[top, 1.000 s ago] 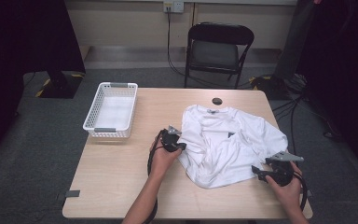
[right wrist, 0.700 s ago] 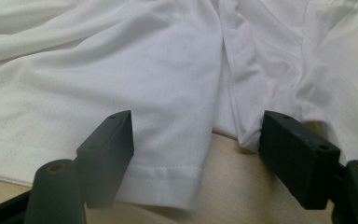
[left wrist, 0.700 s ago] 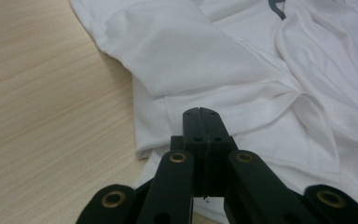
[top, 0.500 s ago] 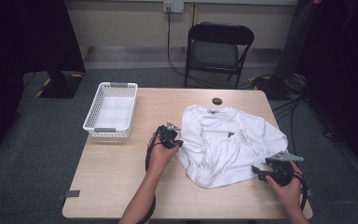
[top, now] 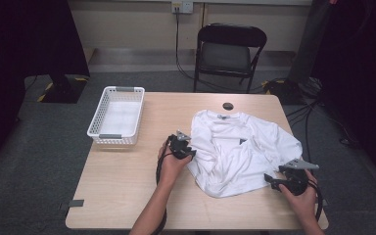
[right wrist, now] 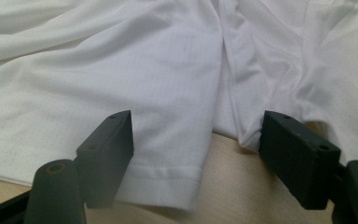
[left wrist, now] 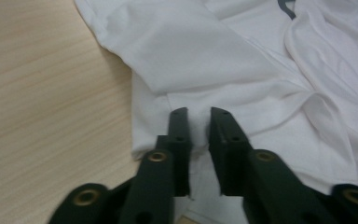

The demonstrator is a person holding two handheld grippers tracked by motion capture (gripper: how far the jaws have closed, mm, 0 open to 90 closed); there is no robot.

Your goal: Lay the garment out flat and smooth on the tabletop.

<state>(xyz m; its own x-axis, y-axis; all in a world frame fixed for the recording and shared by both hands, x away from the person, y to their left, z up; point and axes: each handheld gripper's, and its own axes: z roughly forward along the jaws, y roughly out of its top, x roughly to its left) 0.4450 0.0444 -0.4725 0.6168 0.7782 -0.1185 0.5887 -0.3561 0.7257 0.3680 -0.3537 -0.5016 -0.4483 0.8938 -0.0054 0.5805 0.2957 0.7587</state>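
The crumpled white fabric shirt (top: pixel 242 149) lies toward the surface's (top: pixel 127 181) right edge. The left tool (left wrist: pixel 199 122) has just been easing apart over a fold, so it may slip free; the right tool (right wrist: pixel 198 135) gapes around the hem.

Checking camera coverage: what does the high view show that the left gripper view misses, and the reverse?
High view alone: the basket, the chair, a small dark disc by the collar, and the right claw at the shirt's hem. Left gripper view alone: the left claw up close, its jaws just opening, a narrow gap between them with shirt fabric in it. Both: the white shirt and the table.
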